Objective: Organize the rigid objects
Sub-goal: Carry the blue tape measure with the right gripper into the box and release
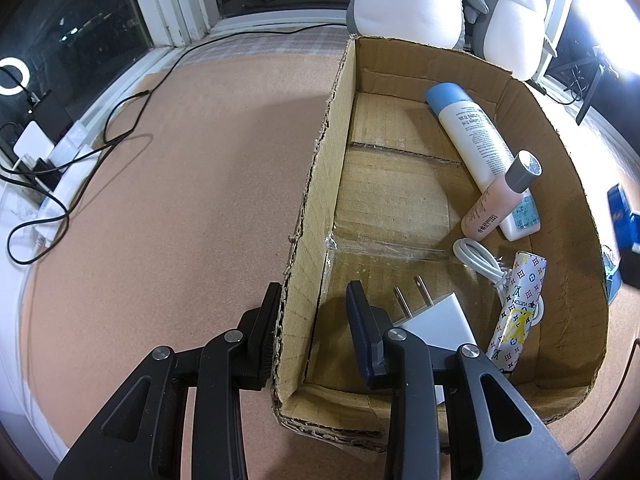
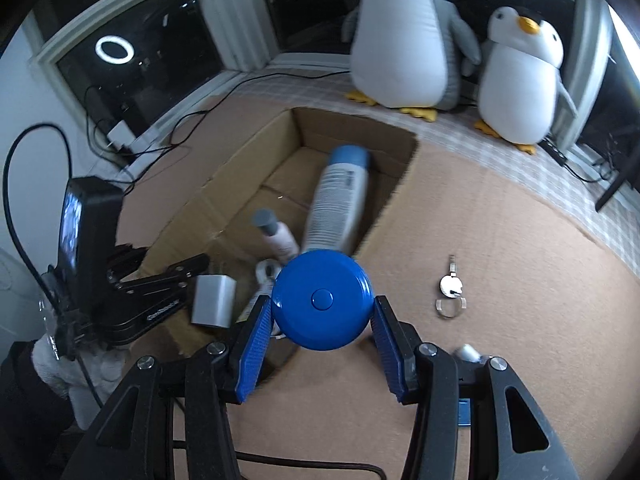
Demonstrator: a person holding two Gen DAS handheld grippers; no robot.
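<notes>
Right gripper (image 2: pixel 322 326) fingers clamped around blue round case (image 2: pixel 322 299).

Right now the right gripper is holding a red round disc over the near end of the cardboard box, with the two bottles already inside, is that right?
Not quite: the disc in the right gripper is blue, not red, as the right wrist view shows. The rest stands: it is over the near end of the cardboard box, with both bottles inside.

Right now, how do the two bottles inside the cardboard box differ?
The white bottle is longer and thicker than the pink bottle. The white bottle has a blue cap; the pink bottle has a grey cap. The white bottle lies on the floor of the cardboard box; the pink bottle leans across it. Both are cylindrical, near the same wall.
</notes>
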